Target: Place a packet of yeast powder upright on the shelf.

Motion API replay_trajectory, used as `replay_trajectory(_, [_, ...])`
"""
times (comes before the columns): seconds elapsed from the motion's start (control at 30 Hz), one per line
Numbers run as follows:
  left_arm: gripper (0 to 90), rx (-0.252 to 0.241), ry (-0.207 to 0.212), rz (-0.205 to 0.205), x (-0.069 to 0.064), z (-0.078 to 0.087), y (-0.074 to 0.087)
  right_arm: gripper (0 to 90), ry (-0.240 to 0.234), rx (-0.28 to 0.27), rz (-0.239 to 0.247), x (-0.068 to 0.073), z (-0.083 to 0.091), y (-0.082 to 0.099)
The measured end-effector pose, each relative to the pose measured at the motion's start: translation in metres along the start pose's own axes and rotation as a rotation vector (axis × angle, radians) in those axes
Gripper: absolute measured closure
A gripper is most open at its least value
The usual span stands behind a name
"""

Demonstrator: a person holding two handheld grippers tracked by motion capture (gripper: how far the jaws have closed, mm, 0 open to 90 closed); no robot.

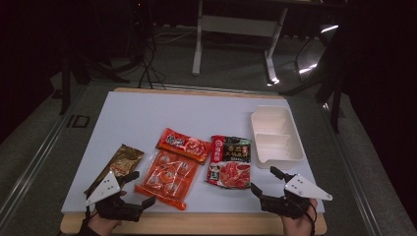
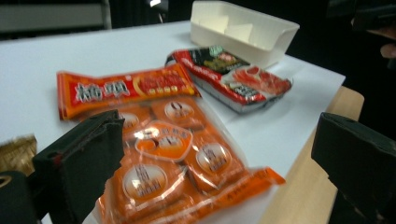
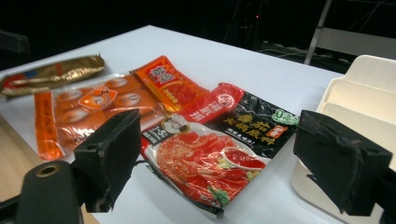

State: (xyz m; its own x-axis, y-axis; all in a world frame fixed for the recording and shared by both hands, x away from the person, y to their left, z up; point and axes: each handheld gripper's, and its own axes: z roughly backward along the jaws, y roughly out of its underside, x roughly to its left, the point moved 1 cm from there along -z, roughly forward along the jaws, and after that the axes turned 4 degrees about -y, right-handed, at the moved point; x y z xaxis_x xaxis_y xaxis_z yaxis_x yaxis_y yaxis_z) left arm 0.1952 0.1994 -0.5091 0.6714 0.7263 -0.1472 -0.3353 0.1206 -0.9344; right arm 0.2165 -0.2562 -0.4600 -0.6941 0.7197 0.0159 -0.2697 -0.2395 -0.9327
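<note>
High view: I have both grippers at the table's near edge, jaws wide, gripping nothing. My left gripper (image 1: 132, 189) aims at the clear orange multi-pack snack bag (image 1: 167, 178), just beyond at 1 o'clock, its long axis running 11 to 5. The right gripper (image 1: 261, 181) faces the red-and-black glossy sauce pouch (image 1: 229, 161) at 10 o'clock, beside the white plastic 2-compartment tray (image 1: 295, 147).
</note>
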Motion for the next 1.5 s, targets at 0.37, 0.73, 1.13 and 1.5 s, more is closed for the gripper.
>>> replay_trajectory(0.37, [3.3,0.024,0.012,-0.002,-0.004,0.012,0.001,12.6,-0.039,-0.006,0.036,0.005,-0.003,-0.002])
replay_trajectory(0.73, [3.4,0.025,0.042,-0.046,-0.006,0.021,-0.001,12.5,-0.044,0.004,0.054,0.014,-0.002,-0.007])
replay_trajectory(1.13, [4.5,0.023,0.092,-0.113,-0.013,0.010,-0.018,11.0,-0.120,-0.055,0.051,0.025,0.011,-0.020])
replay_trajectory(1.5, [5.8,0.010,-0.014,-0.167,0.010,0.033,-0.049,11.1,-0.174,-0.086,0.073,0.037,0.013,-0.026])
